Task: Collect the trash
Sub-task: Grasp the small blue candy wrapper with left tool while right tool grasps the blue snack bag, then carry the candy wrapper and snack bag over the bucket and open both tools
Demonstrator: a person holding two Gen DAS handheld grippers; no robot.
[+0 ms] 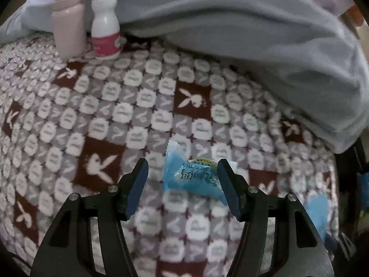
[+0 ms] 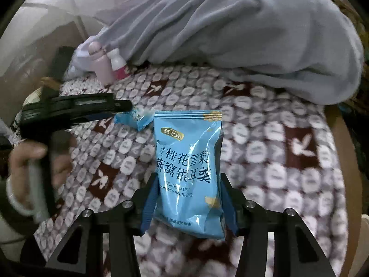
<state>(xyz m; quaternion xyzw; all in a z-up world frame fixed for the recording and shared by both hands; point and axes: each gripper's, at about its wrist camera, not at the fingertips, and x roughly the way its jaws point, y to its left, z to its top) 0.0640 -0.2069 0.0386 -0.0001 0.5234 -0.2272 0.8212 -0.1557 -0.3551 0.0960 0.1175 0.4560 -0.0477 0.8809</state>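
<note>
A small blue snack wrapper [image 1: 192, 177] lies on the patterned blanket [image 1: 138, 106], between the open fingers of my left gripper [image 1: 182, 175], close to the right finger. The same wrapper [image 2: 133, 117] shows in the right wrist view just ahead of the left gripper's tips [image 2: 120, 108]. My right gripper [image 2: 188, 184] is shut on a large blue snack packet [image 2: 188, 166] with Chinese print, held upright above the blanket [image 2: 276, 152].
A pink bottle [image 1: 68, 23] and a white bottle with a pink label [image 1: 105, 30] stand at the blanket's far left. A grey-blue quilt [image 1: 253, 34] is bunched along the back and right. The bed edge drops off at the right [image 1: 346, 184].
</note>
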